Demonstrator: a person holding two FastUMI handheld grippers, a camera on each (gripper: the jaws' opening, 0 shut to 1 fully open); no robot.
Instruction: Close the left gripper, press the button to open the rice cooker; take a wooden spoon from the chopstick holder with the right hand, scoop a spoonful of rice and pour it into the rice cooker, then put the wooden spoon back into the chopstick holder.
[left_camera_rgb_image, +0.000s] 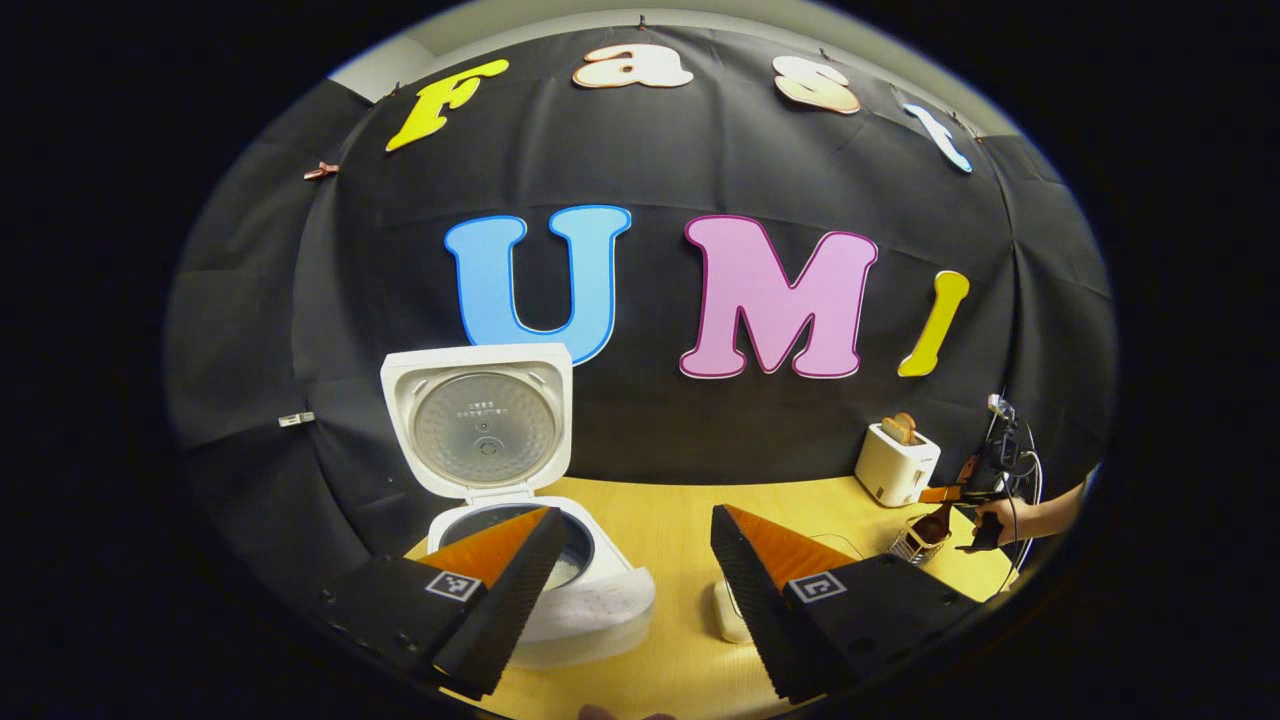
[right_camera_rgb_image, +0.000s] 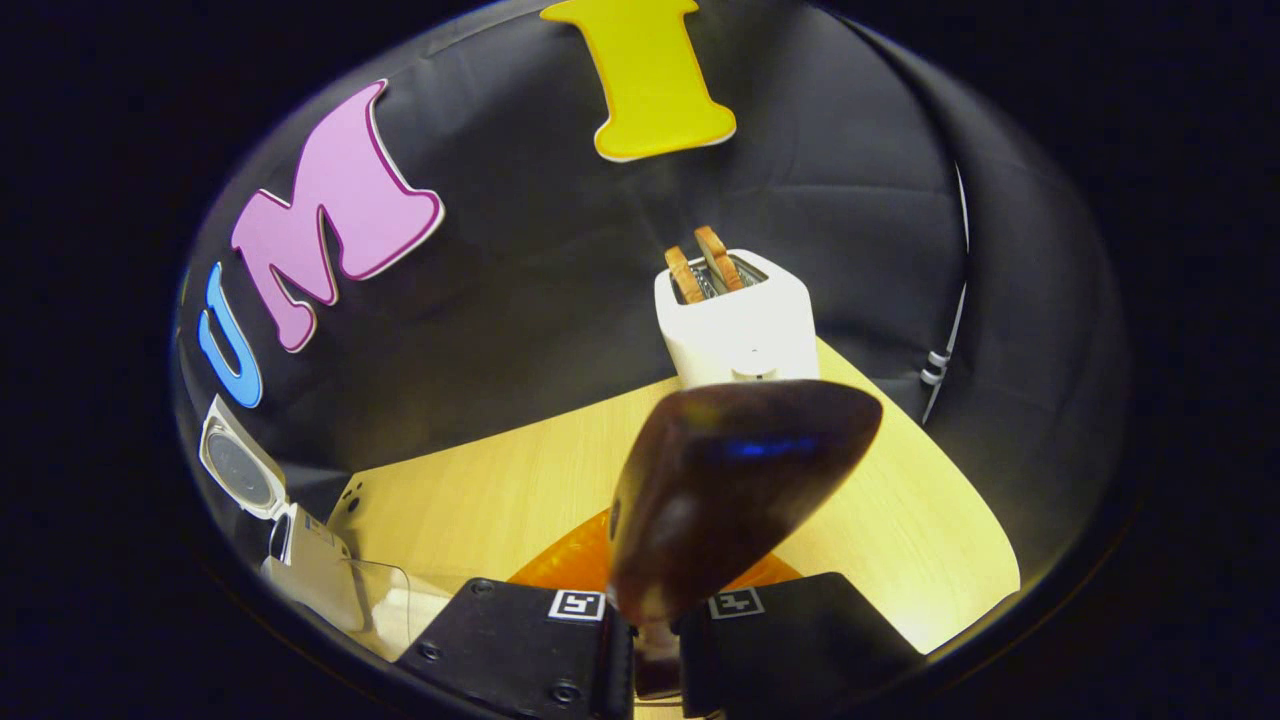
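While the rice cooker (left_camera_rgb_image: 520, 520) gapes, the right gripper (right_camera_rgb_image: 650, 640) clamps the wooden spoon (right_camera_rgb_image: 730, 480).

My left gripper view looks level across the table (left_camera_rgb_image: 660, 520) toward the back wall, close behind the open rice cooker (left_camera_rgb_image: 500, 470), with the toaster (left_camera_rgb_image: 897, 462) far off at its right. My right gripper view sits low and tilted, near the toaster (right_camera_rgb_image: 738, 315), with the rice cooker (right_camera_rgb_image: 250, 480) small at its left edge. Both views share the table, the toaster and the rice cooker.
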